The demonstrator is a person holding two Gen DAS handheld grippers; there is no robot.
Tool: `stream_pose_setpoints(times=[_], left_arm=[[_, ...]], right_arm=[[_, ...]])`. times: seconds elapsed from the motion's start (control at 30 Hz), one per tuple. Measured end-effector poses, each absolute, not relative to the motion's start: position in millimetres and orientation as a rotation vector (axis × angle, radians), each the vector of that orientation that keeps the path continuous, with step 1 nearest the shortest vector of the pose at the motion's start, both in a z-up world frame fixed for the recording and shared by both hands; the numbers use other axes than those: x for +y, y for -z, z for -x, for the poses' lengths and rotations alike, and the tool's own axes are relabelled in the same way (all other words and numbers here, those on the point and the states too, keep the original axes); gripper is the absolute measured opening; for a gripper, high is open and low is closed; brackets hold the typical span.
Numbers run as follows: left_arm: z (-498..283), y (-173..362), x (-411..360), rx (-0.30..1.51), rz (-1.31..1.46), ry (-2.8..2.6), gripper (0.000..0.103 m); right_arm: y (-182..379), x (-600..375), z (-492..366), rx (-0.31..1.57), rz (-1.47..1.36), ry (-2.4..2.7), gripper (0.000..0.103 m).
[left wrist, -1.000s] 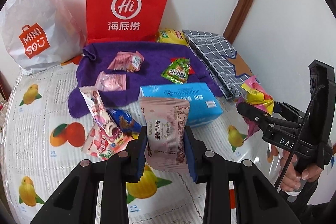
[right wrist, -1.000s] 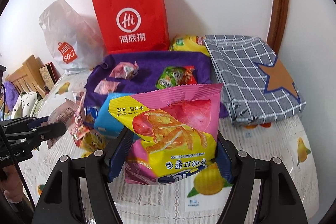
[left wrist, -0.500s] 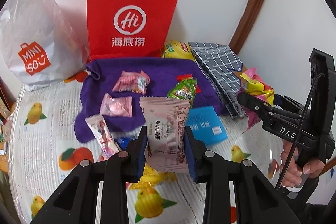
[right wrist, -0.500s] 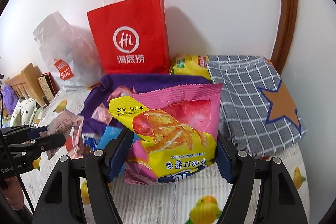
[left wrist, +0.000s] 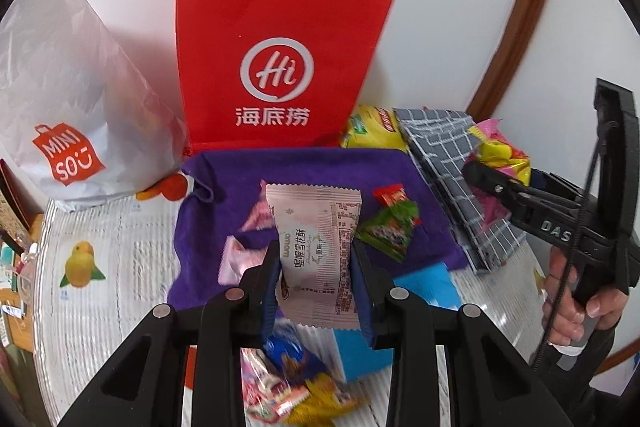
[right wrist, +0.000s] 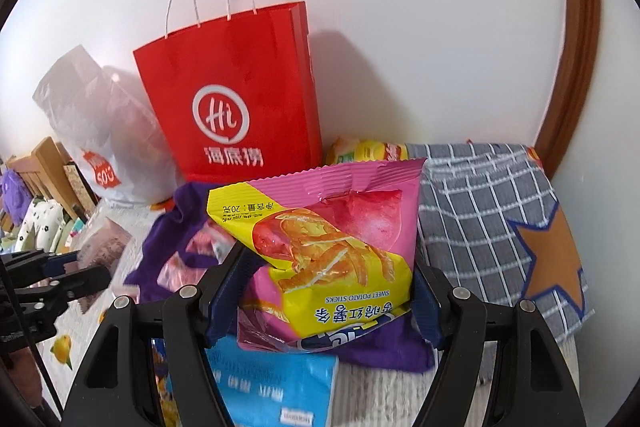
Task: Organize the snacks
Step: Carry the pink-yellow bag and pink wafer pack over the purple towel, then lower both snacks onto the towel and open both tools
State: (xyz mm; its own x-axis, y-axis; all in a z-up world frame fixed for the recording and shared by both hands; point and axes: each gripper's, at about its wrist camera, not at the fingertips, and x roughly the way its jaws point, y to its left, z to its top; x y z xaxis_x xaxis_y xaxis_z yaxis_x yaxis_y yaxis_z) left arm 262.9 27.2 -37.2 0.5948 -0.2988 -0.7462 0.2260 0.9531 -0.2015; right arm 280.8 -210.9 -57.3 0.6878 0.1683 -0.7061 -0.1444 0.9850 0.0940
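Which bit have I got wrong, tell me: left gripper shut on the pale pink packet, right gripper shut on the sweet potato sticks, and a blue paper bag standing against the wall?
The bag's colour. The paper bag against the wall is red, as both wrist views show. The rest holds: the left gripper is shut on the pale pink packet, and the right gripper on the sweet potato sticks.

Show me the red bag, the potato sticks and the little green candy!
red paper bag (left wrist: 276,75), left wrist view, on its white logo.
sweet potato sticks bag (right wrist: 320,247), right wrist view, on its printed front.
green candy packet (left wrist: 390,231), left wrist view, on its middle.
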Motion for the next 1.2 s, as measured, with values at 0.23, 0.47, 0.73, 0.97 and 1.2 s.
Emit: stream_pose_setpoints(times=[0.23, 0.47, 0.73, 0.97, 1.2], left_arm=[[-308, 56, 29, 0.916, 0.106, 0.284, 0.031], [-342, 93, 34, 0.99, 0.109, 0.249, 0.031], [-354, 118, 48, 1.054, 0.167, 0.248, 0.031], [-357, 134, 39, 1.089, 0.192, 0.284, 0.031], [-356, 137, 31, 1.099, 0.197, 0.312, 0.032]], right_arm=[[82, -217, -321, 0.877, -0.003, -0.162, 0.072], [130, -229, -347, 1.039, 0.02, -0.124, 0.072], [155, -218, -357, 1.083, 0.034, -0.137, 0.072], [163, -225, -362, 1.095, -0.007, -0.158, 0.073], [156, -222, -359, 1.079, 0.002, -0.18, 0.082]])
